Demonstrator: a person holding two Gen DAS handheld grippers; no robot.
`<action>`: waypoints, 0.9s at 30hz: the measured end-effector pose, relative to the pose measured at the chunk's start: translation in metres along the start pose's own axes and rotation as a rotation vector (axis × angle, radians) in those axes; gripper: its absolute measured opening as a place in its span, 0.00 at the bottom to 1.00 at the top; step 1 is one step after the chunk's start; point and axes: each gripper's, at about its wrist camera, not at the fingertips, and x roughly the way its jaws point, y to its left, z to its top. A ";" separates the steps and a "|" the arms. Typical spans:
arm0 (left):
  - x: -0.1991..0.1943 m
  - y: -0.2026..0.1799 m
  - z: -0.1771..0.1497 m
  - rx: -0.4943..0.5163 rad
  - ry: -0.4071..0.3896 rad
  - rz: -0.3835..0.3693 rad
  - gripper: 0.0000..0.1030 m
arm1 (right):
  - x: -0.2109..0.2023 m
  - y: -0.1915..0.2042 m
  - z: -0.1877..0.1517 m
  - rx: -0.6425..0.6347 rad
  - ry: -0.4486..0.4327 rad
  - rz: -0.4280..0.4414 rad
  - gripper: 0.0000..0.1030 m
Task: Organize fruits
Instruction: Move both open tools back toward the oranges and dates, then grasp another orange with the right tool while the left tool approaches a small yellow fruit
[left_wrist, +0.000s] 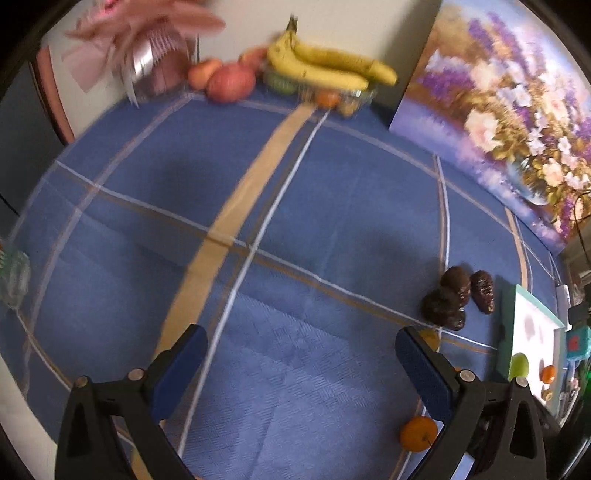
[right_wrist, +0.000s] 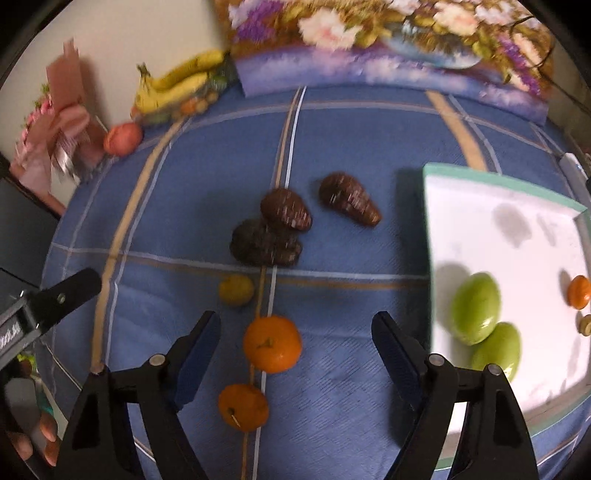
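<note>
Nearest the right wrist camera, the right gripper (right_wrist: 295, 332) points down at the blue checked tablecloth (right_wrist: 351, 147) with its jaws wide apart and gripping nothing. One orange (right_wrist: 272, 343) sits between the blue pads without touching either; a second orange (right_wrist: 243, 407) lies closer to the camera, just beside the left finger. Off to the left edge, the black tip of the left gripper (right_wrist: 70, 291) pokes in, and a white label on its body carries letters too blurred to read. Seen from its own wrist camera, that gripper (left_wrist: 299, 341) is also spread wide over bare cloth, empty.

Just beyond the oranges lies a small yellow-green fruit (right_wrist: 236, 290), then three brown scaly fruits (right_wrist: 286, 210), two of them touching and the third a little apart. To the right stands a white tray (right_wrist: 480, 192) with a green rim, holding two green mangoes (right_wrist: 476, 302) pressed together, another small orange (right_wrist: 578, 291) and a tiny round item too small to identify.

Farthest back, a banana bunch (right_wrist: 173, 86) rests on a clear container of mixed fruit, a red apple (right_wrist: 123, 138) near it, with a pink wrapped bouquet (right_wrist: 59, 122) and a flower painting (right_wrist: 388, 44) against the wall.
</note>
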 end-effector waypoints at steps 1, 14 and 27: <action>0.005 0.002 0.001 -0.009 0.016 -0.005 1.00 | 0.004 0.001 -0.001 -0.006 0.010 -0.001 0.81; 0.015 0.007 0.007 -0.031 0.032 -0.017 1.00 | 0.023 0.015 -0.009 -0.062 0.066 -0.006 0.55; 0.016 -0.012 0.013 -0.009 0.036 -0.079 1.00 | 0.014 0.002 -0.005 -0.032 0.040 0.033 0.39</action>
